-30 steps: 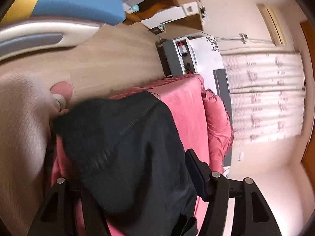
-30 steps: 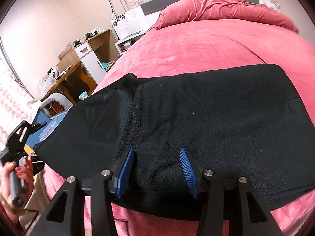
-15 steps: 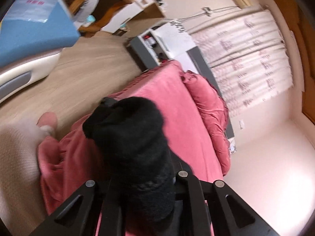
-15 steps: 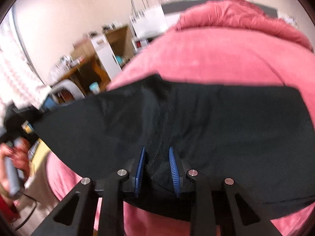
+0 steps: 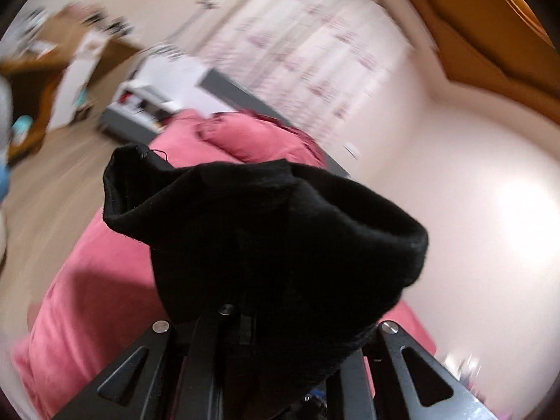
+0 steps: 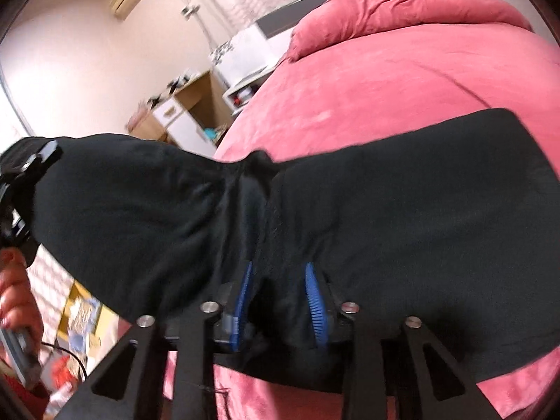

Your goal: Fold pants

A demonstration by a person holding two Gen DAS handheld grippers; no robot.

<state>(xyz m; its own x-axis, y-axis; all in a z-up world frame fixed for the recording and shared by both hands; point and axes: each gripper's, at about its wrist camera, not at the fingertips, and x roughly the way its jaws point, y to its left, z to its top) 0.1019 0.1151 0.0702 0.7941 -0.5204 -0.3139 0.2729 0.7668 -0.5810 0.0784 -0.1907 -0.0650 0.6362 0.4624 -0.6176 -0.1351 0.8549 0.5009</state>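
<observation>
From my left wrist camera, the left gripper (image 5: pixel 245 318) has its fingers clamped together on a bunched end of the black pants (image 5: pixel 266 231); the cloth mounds over the fingertips and hides them, and an open hem curls out toward the upper left. That end is raised off the pink bed (image 5: pixel 105 273), which falls away below it, with a rumpled pink duvet (image 5: pixel 252 140) near the grey headboard and patterned curtains (image 5: pixel 315 56) behind, all blurred. On my right wrist camera, the pants (image 6: pixel 420 210) lie spread across the bed (image 6: pixel 385 80), the right-hand part flat on the cover and the left-hand part lifted and stretched toward the left gripper (image 6: pixel 38 161), which I see at the frame's left edge with a person's hand (image 6: pixel 17 301) on its handle below. The right gripper (image 6: pixel 280 297) sits at the near edge of the cloth, its blue fingers (image 6: pixel 315 304) standing apart with a fold of the pants between them; its jaws have just been opening, and I cannot see the pads pressing on the fabric. A white and wooden cabinet (image 6: pixel 178 119) stands beside the bed.
</observation>
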